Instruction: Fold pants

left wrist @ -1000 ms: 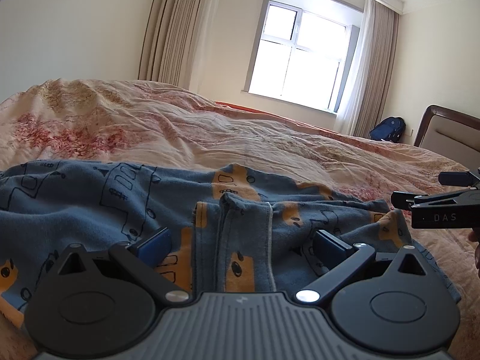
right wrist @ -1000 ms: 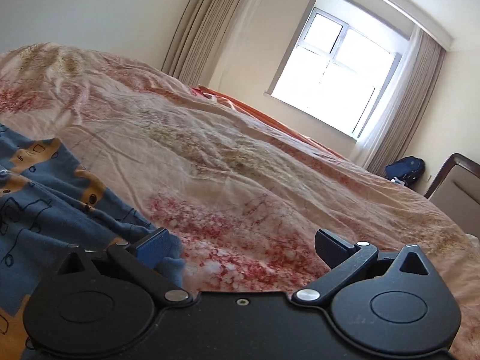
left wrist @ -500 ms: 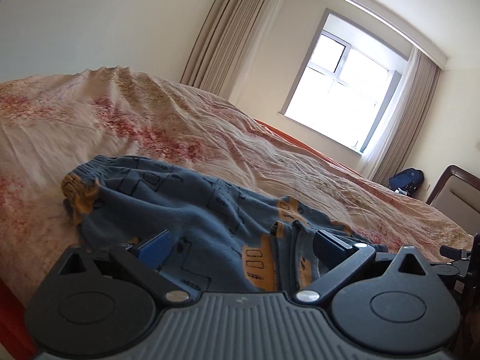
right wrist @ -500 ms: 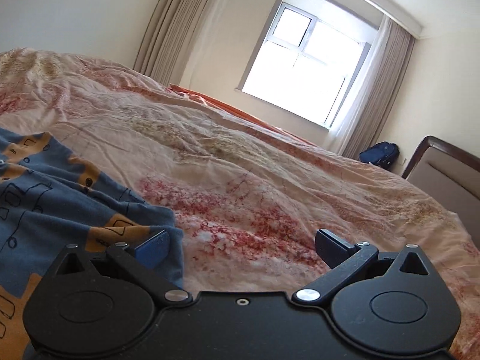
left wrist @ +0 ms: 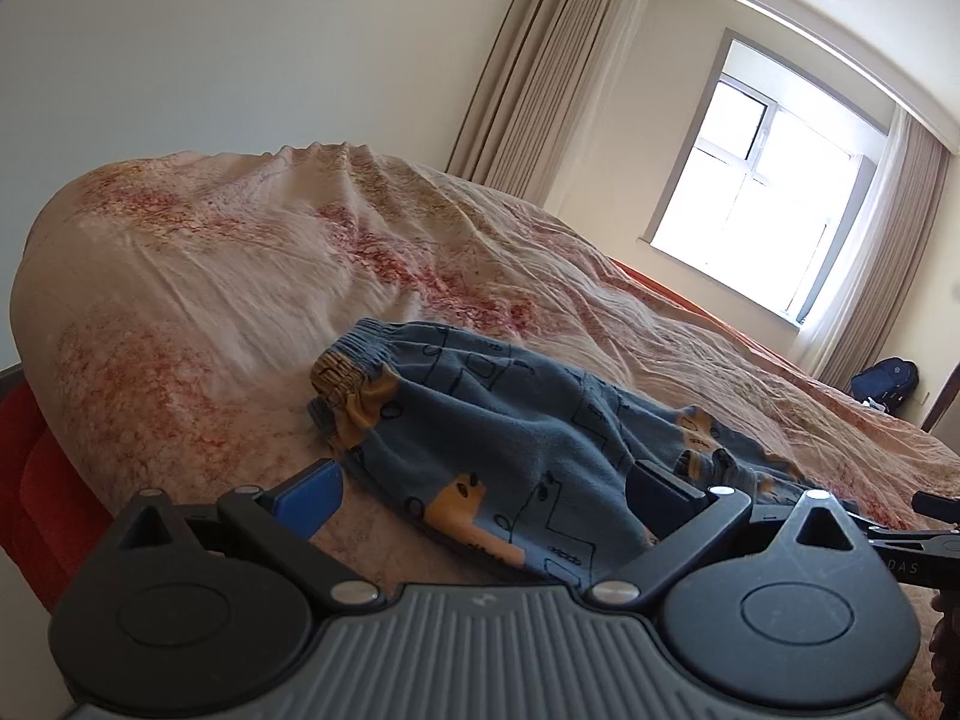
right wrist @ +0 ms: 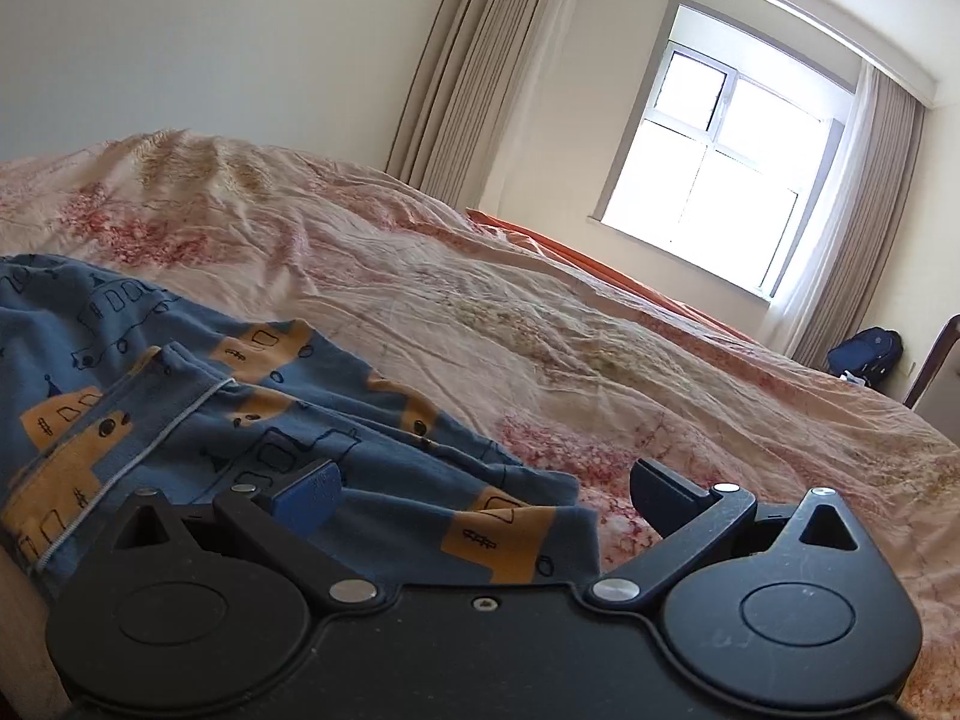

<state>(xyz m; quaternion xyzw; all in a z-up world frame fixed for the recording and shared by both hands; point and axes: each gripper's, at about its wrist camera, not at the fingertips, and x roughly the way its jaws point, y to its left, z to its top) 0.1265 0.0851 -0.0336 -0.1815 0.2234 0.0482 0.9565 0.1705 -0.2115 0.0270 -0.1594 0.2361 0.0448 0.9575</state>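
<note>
Both fingers (left wrist: 312, 495) wide apart, empty.

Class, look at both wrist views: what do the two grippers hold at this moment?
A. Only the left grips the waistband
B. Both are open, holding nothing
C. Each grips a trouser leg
B: the left gripper and right gripper stand wide open over the pants, fingers apart.

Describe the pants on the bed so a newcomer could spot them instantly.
Start from the wide bed with the pink floral cotton cover that fills the room below the bright window. On its near edge lies a rumpled pair of blue cotton pants, the only dark item, printed with orange vehicle shapes.
</note>
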